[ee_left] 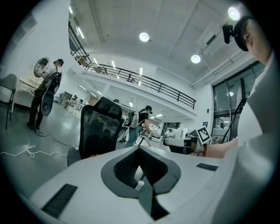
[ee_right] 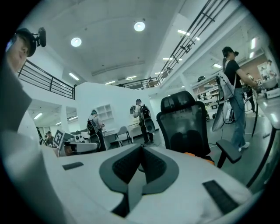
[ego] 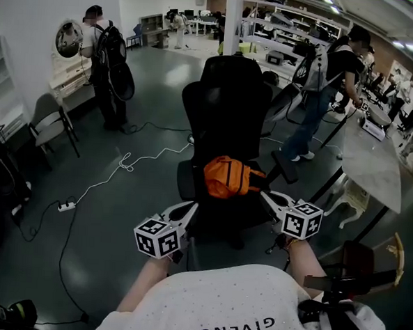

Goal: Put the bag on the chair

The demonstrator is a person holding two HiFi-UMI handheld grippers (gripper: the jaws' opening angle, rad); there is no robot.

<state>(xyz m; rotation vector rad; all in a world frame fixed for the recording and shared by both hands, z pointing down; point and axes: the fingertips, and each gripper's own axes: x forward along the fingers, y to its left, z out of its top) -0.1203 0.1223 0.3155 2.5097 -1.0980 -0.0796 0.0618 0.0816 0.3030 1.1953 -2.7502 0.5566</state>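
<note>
An orange bag [ego: 227, 176] lies on the seat of the black office chair [ego: 227, 106] in the middle of the head view. My left gripper [ego: 192, 206] hangs just in front of the seat's left corner, shut and empty. My right gripper [ego: 265, 194] sits close to the bag's right side, apart from it, also shut with nothing between its fingers. In the left gripper view the chair [ee_left: 100, 127] rises beyond the closed jaws, with a sliver of the bag [ee_left: 93, 155] showing. The right gripper view shows the chair [ee_right: 186, 127] and the bag's orange edge [ee_right: 199, 156].
A white cable [ego: 126, 164] and a power strip [ego: 66, 206] lie on the floor to the left. A person with a backpack [ego: 104, 64] stands at the far left, another [ego: 322, 91] at the right by a marble table [ego: 370, 164]. A folding chair [ego: 50, 125] stands at the left wall.
</note>
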